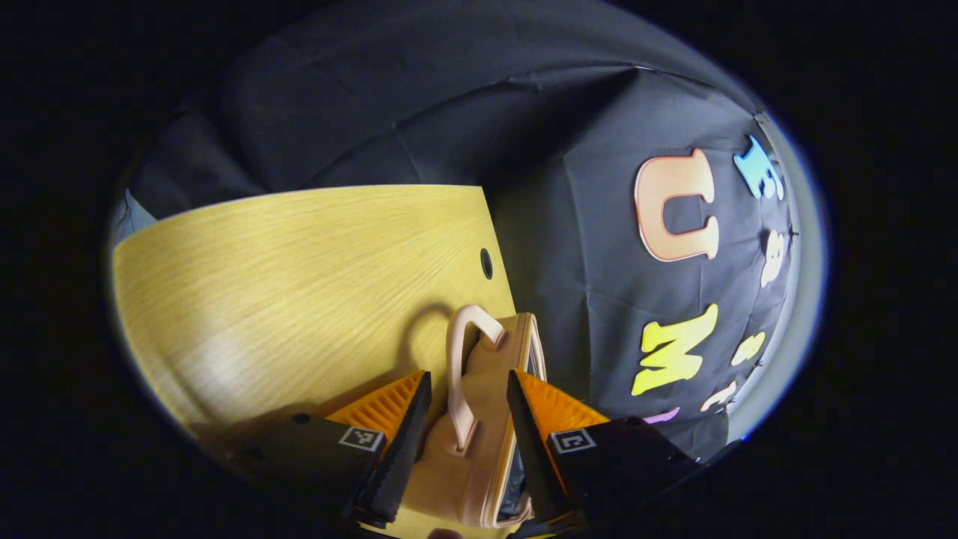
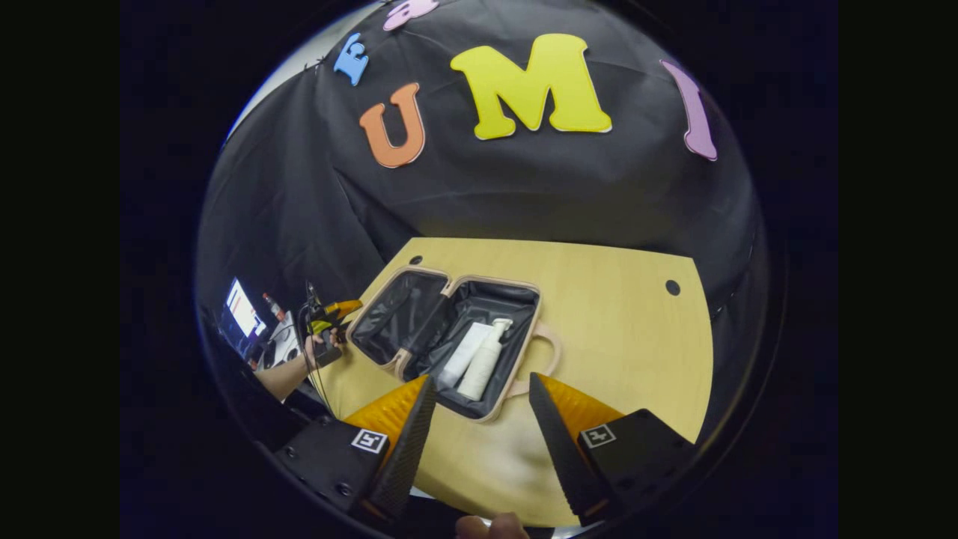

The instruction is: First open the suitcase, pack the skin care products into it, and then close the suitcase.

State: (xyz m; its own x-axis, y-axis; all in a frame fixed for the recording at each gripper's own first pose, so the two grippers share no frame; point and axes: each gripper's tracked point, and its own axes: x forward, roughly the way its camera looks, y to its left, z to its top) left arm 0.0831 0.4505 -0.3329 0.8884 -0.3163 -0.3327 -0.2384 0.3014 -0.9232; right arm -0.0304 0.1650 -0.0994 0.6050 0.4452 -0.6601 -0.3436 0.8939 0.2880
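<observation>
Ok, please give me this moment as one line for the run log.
stage: packed, closing pending | suitcase: open | inside: pump bottle, tube | right gripper: open | left gripper: astride suitcase, grip unclear

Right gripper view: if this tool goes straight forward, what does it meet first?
Probably the near rim of the open pink hard-shell suitcase, just before the white pump bottle inside; depth is uncertain.

a light wooden table [image 2: 621, 329] stood in the booth, its top showing fine grain and a soft glare patch. two small round holes [image 2: 672, 287] sat near its far edge. black creased cloth [image 2: 524, 187] hung as the wall behind the table. left of the table, a lit screen [image 2: 241, 307] glowed beside some clutter.
</observation>
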